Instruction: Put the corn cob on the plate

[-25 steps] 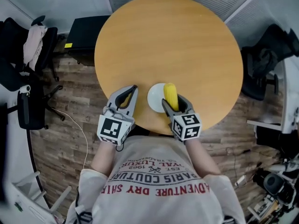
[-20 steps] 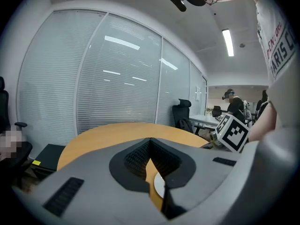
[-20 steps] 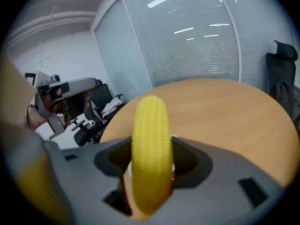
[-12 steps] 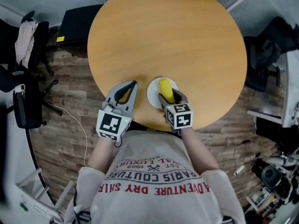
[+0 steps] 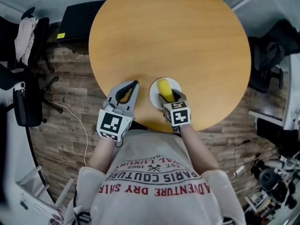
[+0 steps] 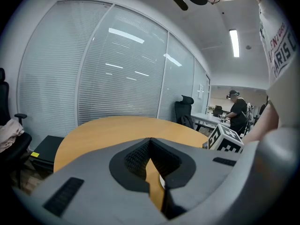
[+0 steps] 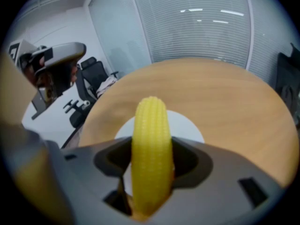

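A yellow corn cob point(image 5: 164, 89) point(image 7: 151, 149) is clamped between the jaws of my right gripper point(image 5: 169, 97) point(image 7: 149, 165), which is shut on it. The cob hangs over a small white plate point(image 5: 157, 96) point(image 7: 187, 125) near the front edge of the round wooden table point(image 5: 168, 36); whether it touches the plate I cannot tell. My left gripper point(image 5: 127, 91) point(image 6: 149, 158) sits just left of the plate, shut with nothing between its jaws. In the left gripper view the right gripper's marker cube point(image 6: 225, 139) shows at the right.
Office chairs point(image 5: 21, 88) stand on the wood floor at the left, a black cabinet point(image 5: 77, 22) lies behind the table at the left, and another dark chair point(image 5: 272, 55) sits at the right. A person point(image 6: 236, 114) stands at a far desk.
My right gripper has moved slightly toward the plate with the corn cob, which now sits lower over it. The left gripper has barely shifted.
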